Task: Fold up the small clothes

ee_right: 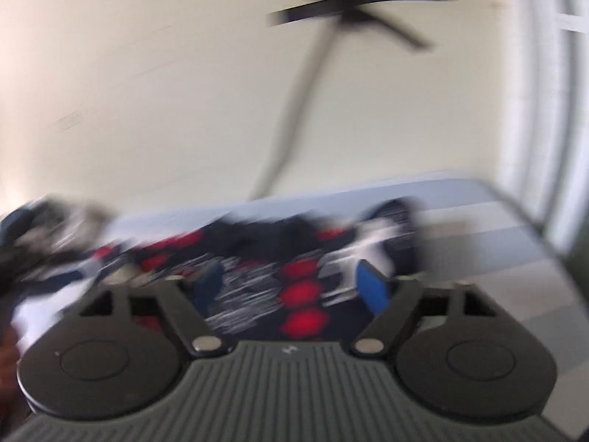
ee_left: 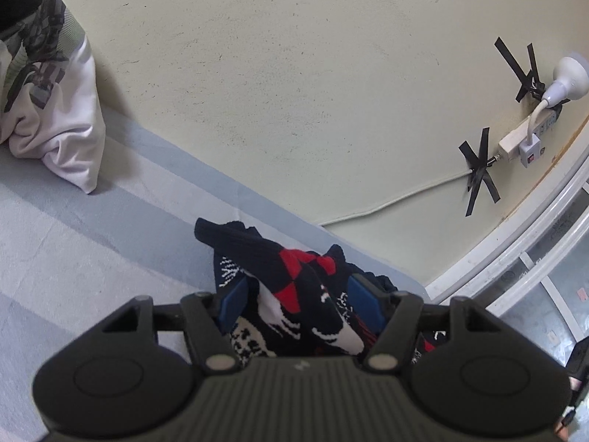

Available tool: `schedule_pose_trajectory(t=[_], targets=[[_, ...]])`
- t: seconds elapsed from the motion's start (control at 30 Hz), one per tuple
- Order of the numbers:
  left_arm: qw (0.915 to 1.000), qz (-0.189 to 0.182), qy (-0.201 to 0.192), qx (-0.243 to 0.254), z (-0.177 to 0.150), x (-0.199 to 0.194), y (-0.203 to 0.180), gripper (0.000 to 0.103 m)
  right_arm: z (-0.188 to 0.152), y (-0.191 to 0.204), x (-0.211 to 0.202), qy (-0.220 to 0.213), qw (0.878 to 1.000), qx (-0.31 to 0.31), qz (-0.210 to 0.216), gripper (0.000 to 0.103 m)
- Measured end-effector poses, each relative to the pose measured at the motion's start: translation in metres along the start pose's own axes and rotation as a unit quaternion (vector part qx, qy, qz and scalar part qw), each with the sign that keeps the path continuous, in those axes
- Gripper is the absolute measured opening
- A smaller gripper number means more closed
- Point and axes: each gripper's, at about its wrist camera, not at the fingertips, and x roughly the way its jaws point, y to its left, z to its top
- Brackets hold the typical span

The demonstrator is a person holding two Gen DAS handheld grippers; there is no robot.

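Two hand-held grippers work over a bed (ee_left: pixel 73 258) covered in a grey and pale blue striped sheet, pushed against a cream wall (ee_left: pixel 294 92). The left hand-held gripper (ee_left: pixel 300 302) has its blue pads spread partway, with a bunched dark knitted garment (ee_left: pixel 294 287), patterned in red and white, lying between them; whether the pads press on the fabric cannot be told. The right hand-held gripper (ee_right: pixel 291 283) stands released, its jaws wide apart above the same garment (ee_right: pixel 302 294), which lies spread on the sheet in a heavily blurred view. A white printed garment (ee_left: pixel 55 110) is heaped at the far left of the bed. A power strip (ee_left: pixel 522 136) hangs on the wall, fixed with black tape crosses (ee_left: pixel 478 173).
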Motion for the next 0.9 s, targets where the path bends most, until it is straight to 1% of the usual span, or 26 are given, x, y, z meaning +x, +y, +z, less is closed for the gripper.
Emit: schedule_pose_trajectory(t=[0.03, 0.07, 0.1, 0.13, 0.17, 0.2, 0.27, 0.3, 0.33, 0.4, 0.43, 0.47, 0.5, 0.53, 0.57, 0.6, 0.63, 0.67, 0.73, 0.77, 0.8, 0.83, 0.9], targets=[[1.0, 0.002, -0.001, -0.002, 0.0, 0.001, 0.001, 0.061, 0.004, -0.012, 0.007, 0.002, 0.999, 0.008, -0.033, 0.091], [1.0, 0.003, -0.002, -0.004, 0.0, 0.001, 0.003, 0.061, 0.001, -0.03, 0.009, 0.019, 0.998, 0.016, -0.054, 0.09], [1.0, 0.006, -0.002, -0.004, -0.001, 0.001, 0.004, 0.061, -0.001, -0.038, 0.019, 0.04, 0.997, 0.022, -0.056, 0.083], [0.9999, 0.011, -0.001, -0.003, -0.001, 0.002, 0.005, 0.061, -0.004, -0.041, 0.029, 0.058, 0.997, 0.024, -0.051, 0.035], [0.9999, 0.014, -0.001, -0.004, -0.001, 0.003, 0.006, 0.061, -0.009, -0.043, 0.039, 0.078, 0.995, 0.011, -0.062, 0.03], [0.9999, 0.015, 0.0, -0.006, -0.001, 0.004, 0.007, 0.061, -0.012, -0.04, 0.043, 0.072, 0.993, -0.011, -0.096, 0.03], [0.9998, 0.016, 0.004, -0.011, -0.002, 0.006, 0.009, 0.061, -0.012, -0.034, 0.045, 0.061, 0.992, -0.02, -0.111, 0.03], [0.9997, 0.017, 0.005, -0.015, -0.001, 0.006, 0.011, 0.061, -0.011, -0.027, 0.045, 0.057, 0.99, -0.036, -0.123, 0.031], [0.9997, 0.018, 0.002, -0.018, -0.001, 0.003, 0.014, 0.061, -0.012, -0.016, 0.044, 0.053, 0.988, -0.06, -0.136, 0.034], [0.9989, 0.025, -0.024, -0.031, 0.001, -0.008, 0.021, 0.061, -0.011, 0.004, 0.029, 0.022, 0.983, -0.094, -0.157, 0.044], [0.9977, 0.032, -0.044, -0.041, 0.003, -0.015, 0.025, 0.061, -0.009, 0.015, 0.016, -0.001, 0.983, -0.102, -0.15, 0.048], [0.9959, 0.042, -0.063, -0.051, 0.005, -0.02, 0.029, 0.061, -0.006, 0.026, 0.004, -0.018, 0.986, -0.105, -0.131, 0.048], [0.9938, 0.052, -0.078, -0.06, 0.007, -0.025, 0.033, 0.061, -0.003, 0.038, -0.006, -0.025, 0.989, -0.109, -0.1, 0.048], [0.9918, 0.062, -0.088, -0.069, 0.009, -0.028, 0.037, 0.061, -0.001, 0.057, -0.012, -0.025, 0.991, -0.117, -0.057, 0.048], [0.9904, 0.068, -0.093, -0.076, 0.01, -0.031, 0.04, 0.061, 0.001, 0.077, -0.015, -0.022, 0.991, -0.131, -0.016, 0.048], [0.9894, 0.071, -0.094, -0.084, 0.011, -0.032, 0.044, 0.061, -0.001, 0.1, -0.018, -0.018, 0.988, -0.154, 0.021, 0.048], [0.9886, 0.072, -0.094, -0.092, 0.012, -0.033, 0.047, 0.061, -0.004, 0.127, -0.015, -0.013, 0.981, -0.183, 0.056, 0.047], [0.9879, 0.074, -0.095, -0.098, 0.012, -0.034, 0.049, 0.061, -0.008, 0.153, -0.013, -0.005, 0.974, -0.211, 0.086, 0.045], [0.9864, 0.078, -0.097, -0.108, 0.014, -0.037, 0.054, 0.061, -0.016, 0.202, 0.001, 0.019, 0.957, -0.254, 0.14, 0.045], [0.9855, 0.079, -0.099, -0.112, 0.016, -0.038, 0.056, 0.061, -0.02, 0.222, 0.009, 0.028, 0.95, -0.272, 0.152, 0.045], [0.9845, 0.08, -0.102, -0.118, 0.017, -0.039, 0.059, 0.061, -0.024, 0.24, 0.019, 0.034, 0.943, -0.293, 0.155, 0.045], [0.9835, 0.08, -0.105, -0.124, 0.02, -0.041, 0.062, 0.061, -0.029, 0.257, 0.029, 0.038, 0.937, -0.314, 0.148, 0.045], [0.9811, 0.077, -0.11, -0.139, 0.025, -0.044, 0.067, 0.061, -0.036, 0.279, 0.056, 0.048, 0.926, -0.353, 0.121, 0.045]])
